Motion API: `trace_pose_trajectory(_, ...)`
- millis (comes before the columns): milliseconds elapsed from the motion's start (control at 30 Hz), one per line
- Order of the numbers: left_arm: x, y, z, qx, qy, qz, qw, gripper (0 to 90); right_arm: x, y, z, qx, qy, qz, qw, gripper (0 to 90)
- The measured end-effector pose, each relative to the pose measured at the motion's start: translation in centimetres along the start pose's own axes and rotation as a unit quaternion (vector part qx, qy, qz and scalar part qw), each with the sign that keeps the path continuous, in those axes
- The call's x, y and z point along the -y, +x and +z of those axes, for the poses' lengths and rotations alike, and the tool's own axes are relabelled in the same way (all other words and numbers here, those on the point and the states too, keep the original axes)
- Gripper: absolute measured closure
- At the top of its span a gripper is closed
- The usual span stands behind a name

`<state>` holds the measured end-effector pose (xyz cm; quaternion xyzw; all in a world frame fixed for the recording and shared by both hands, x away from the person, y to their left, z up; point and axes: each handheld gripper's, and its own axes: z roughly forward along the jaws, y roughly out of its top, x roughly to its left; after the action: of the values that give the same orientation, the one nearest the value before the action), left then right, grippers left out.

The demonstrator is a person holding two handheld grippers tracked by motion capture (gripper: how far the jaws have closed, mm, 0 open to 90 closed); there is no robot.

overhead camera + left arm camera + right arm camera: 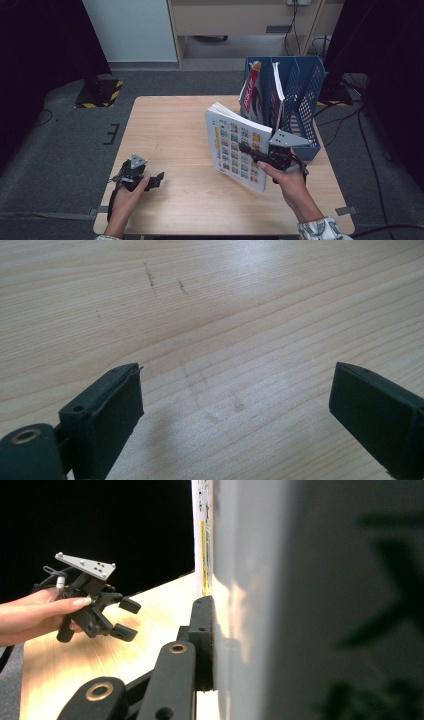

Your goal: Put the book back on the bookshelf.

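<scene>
Light wooden table [175, 130], blue file rack [300, 95] standing at its far right corner

Light falls evenly from above on the table [170, 130], while the room corners stay very dark. In the right gripper view the book [310, 600] is close, blurred and carries soft shadows. The left gripper view has mild glare on the wood.

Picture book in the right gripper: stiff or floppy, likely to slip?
Probably fairly stiff: the book stands upright and flat, with the right gripper clamping one edge. Its glossy-looking cover may slip. The page block fans slightly on top, so pages could splay if tilted.
</scene>
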<state>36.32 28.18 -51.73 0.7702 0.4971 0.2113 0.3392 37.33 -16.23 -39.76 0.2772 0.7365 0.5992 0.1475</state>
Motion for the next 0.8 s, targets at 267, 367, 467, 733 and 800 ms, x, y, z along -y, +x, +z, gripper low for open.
trace_pose_trajectory(267, 0.0, 0.0, 0.1, 0.001, 0.001, -0.002, 1.0000, 6.8, 0.1, -0.6, -1.6, 0.007, 0.000, 0.003, 1.0000, 74.0)
trace_pose_trajectory(367, 0.0, 0.0, 0.1, 0.001, 0.002, -0.002, 1.0000, 6.8, 0.1, -0.7, -2.0, 0.009, 0.001, 0.002, 1.0000, 73.9)
trace_pose_trajectory(467, 0.0, 0.0, 0.1, 0.001, 0.003, -0.002, 1.0000, 6.8, 0.2, -0.9, -2.8, 0.013, 0.001, 0.003, 0.9999, 74.0)
trace_pose_trajectory(733, 0.0, 0.0, 0.2, 0.000, 0.003, -0.002, 1.0000, 6.8, 0.4, -1.5, -4.3, 0.022, 0.000, 0.009, 0.9997, 73.9)
trace_pose_trajectory(800, 0.0, 0.1, 0.2, 0.000, 0.003, -0.002, 1.0000, 6.8, 0.5, -1.6, -4.7, 0.025, 0.000, 0.010, 0.9996, 73.9)
